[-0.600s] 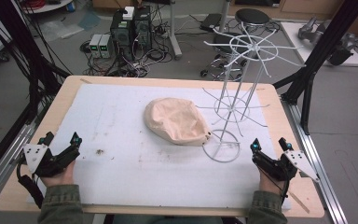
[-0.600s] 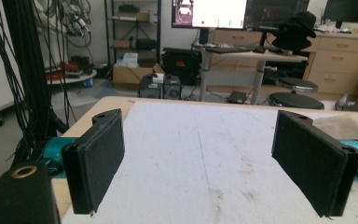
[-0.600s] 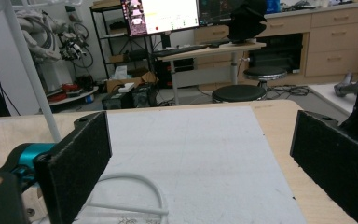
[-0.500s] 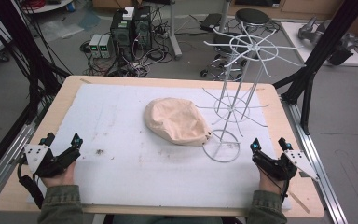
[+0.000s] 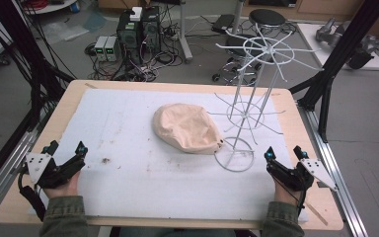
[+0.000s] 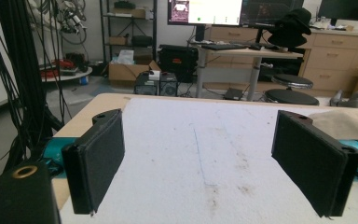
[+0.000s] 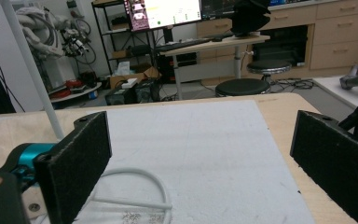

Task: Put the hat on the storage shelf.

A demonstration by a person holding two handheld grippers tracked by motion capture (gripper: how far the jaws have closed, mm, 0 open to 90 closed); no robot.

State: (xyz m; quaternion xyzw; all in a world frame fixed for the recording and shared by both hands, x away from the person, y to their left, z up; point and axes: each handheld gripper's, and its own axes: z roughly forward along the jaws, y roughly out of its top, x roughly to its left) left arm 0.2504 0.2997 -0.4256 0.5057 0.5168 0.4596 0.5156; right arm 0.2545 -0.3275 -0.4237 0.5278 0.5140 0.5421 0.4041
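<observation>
While claws (image 5: 65, 150) wait, cap (image 5: 186, 128) well apart (beside rack (image 5: 249, 108)).

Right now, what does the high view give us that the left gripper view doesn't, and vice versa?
The high view alone gives the full beige hat lying beside the white wire rack, whose base ring sits on the white mat, plus both tongs, left and right, resting open at the near corners. The left gripper view alone gives a close look between the left tongs' open jaws with nothing between them, and a monitor and black hats at the back. Both show the mat, a hat edge and stools.
</observation>
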